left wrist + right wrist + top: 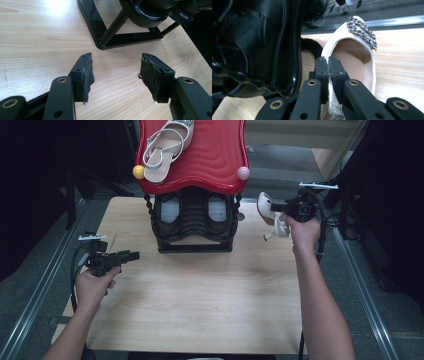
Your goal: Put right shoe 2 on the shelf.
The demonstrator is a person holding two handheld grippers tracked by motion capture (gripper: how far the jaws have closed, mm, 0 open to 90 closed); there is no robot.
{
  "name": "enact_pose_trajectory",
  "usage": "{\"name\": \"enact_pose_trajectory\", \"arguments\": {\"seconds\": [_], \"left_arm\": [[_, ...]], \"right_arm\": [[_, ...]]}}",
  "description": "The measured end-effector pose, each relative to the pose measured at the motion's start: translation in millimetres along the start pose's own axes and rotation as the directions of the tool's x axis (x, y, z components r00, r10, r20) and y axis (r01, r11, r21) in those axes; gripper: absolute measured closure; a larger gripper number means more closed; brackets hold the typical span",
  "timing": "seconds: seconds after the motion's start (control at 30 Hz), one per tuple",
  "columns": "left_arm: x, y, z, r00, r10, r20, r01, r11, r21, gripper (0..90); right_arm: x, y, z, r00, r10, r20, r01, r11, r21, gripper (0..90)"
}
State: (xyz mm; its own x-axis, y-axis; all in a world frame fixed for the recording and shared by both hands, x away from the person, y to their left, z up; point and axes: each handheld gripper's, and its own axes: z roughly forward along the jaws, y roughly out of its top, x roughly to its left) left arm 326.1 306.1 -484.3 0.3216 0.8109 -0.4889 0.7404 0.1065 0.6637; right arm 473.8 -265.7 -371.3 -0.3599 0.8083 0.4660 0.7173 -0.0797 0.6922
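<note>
A white high-heeled sandal (267,212) with a rhinestone toe strap hangs just right of the black shoe rack (195,222). My right gripper (278,208) is shut on its side edge; in the right gripper view the jaws pinch the sandal (352,62) rim, with the gripper (328,63) close beside the rack's black frame (262,47). A matching sandal (167,147) lies on the rack's red top shelf (210,160). My left gripper (134,255) is held open over the table (200,290) left of the rack, nothing between its pads (87,75).
The rack's base (100,30) sits ahead of the left gripper. A yellow ball (138,171) and a pink ball (243,173) cap the red shelf's front corners. Two pale shoes (170,210) sit in the lower black shelf. Metal rails (45,280) run along both table sides.
</note>
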Motion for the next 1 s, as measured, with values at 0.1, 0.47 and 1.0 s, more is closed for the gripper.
{"name": "enact_pose_trajectory", "arguments": {"seconds": [0.1,0.47,1.0], "left_arm": [[-0.7,-0.2,0.7,1.0000,-0.002,0.002,0.002,1.0000,-0.003,43.6],[-1.6,-0.3,-1.0,0.9999,0.009,0.010,-0.009,1.0000,-0.004,43.8],[-8.2,-0.2,-0.6,0.9990,0.044,-0.003,-0.044,0.9990,-0.006,43.0]], "right_arm": [[3.3,5.3,-2.7,1.0000,0.002,-0.004,-0.002,1.000,-0.006,88.5],[33.4,42.4,-24.0,0.9997,-0.026,-0.003,0.026,1.000,-0.014,88.4],[87.7,100.6,-62.3,0.9984,-0.033,-0.047,0.029,0.995,-0.097,88.5]]}}
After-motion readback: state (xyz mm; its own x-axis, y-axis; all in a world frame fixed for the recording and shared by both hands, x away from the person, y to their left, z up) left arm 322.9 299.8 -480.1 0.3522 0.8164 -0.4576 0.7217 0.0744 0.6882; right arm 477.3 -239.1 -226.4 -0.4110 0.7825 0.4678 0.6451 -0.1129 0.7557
